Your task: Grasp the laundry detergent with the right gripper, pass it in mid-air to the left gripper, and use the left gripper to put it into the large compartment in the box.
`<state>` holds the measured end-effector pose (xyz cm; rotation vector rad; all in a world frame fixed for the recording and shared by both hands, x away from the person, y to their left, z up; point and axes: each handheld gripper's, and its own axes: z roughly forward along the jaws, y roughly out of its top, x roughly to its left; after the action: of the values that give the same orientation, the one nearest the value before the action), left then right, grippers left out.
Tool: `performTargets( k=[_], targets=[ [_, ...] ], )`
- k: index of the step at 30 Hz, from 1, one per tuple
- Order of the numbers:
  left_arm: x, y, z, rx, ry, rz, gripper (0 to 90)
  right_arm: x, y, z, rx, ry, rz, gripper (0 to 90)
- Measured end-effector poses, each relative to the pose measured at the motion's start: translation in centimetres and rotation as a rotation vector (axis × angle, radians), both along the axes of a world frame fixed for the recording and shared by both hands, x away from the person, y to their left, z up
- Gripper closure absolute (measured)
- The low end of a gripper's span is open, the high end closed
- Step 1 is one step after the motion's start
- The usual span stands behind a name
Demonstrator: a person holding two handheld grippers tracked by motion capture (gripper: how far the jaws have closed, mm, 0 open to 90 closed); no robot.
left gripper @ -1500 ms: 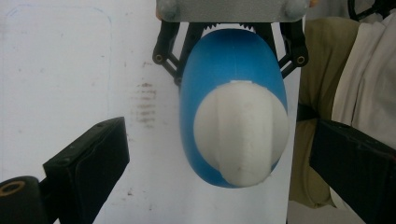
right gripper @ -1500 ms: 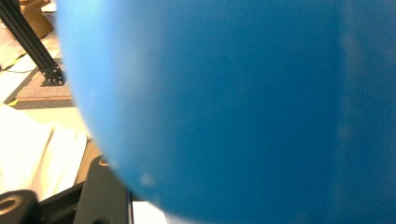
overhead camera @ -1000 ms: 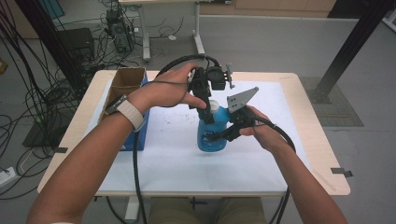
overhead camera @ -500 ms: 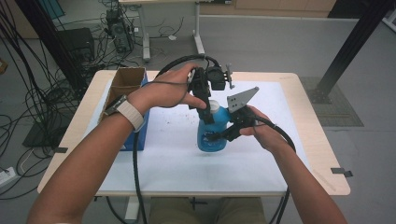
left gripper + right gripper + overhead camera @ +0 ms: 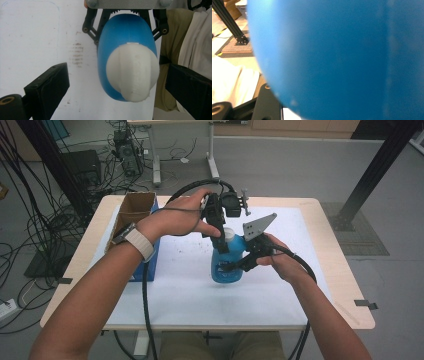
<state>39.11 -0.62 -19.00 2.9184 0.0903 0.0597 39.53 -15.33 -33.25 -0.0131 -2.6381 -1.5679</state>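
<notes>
Upright blue bottle [image 5: 226, 265] clamped at mid-body by right gripper [image 5: 239, 265]; white cap [image 5: 132, 71] directly below left gripper [image 5: 117, 82], jaws wide apart, empty

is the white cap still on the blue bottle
Yes, the white cap sits on the blue bottle, between the left gripper's open jaws.

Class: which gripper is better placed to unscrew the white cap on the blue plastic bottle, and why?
Left. The left gripper points down over the white cap, open jaws either side of it, while the right gripper is shut on the blue plastic bottle, steadying it.
</notes>
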Motion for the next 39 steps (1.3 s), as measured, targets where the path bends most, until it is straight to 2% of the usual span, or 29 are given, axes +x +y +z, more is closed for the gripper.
performTargets(
  k=[39],
  targets=[
    [-0.01, 0.03, -0.11, 0.009, -0.003, 0.007, 5.8, 0.04, 0.0, 0.05, -0.004, 0.0, 0.005, 42.1]
  ],
)
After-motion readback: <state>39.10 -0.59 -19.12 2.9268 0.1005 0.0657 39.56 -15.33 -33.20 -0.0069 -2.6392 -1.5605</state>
